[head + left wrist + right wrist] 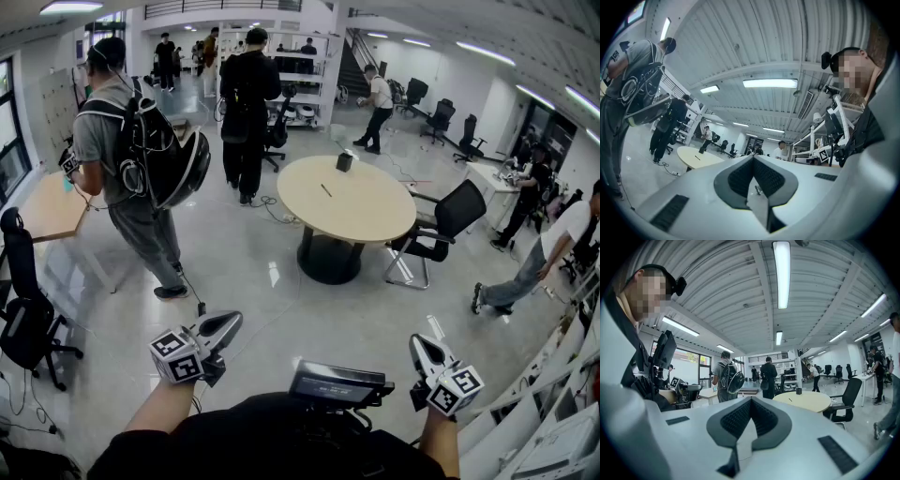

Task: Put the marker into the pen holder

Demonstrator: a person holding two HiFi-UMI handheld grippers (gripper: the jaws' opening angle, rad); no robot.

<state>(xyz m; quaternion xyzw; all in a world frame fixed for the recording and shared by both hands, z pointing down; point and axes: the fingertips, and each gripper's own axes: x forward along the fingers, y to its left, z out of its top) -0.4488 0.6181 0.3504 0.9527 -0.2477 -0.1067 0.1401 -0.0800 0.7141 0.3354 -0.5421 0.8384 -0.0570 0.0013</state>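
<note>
- Left gripper [231, 322], white shell with grey ribbed pads [738, 176]: fingers pressed together tip to tip, nothing between them.
- Round beige table [375, 211] on a black pedestal: well ahead of both sets of fingertips, right of the left pair.
- Thin dark marker [326, 190]: lies flat on the tabletop, far beyond the fingers.
- Small black cylindrical pen holder [344, 160]: upright near the table's far edge, past the marker and apart from it.
- Right gripper [419, 343], same build: fingers closed on each other, empty.
</note>
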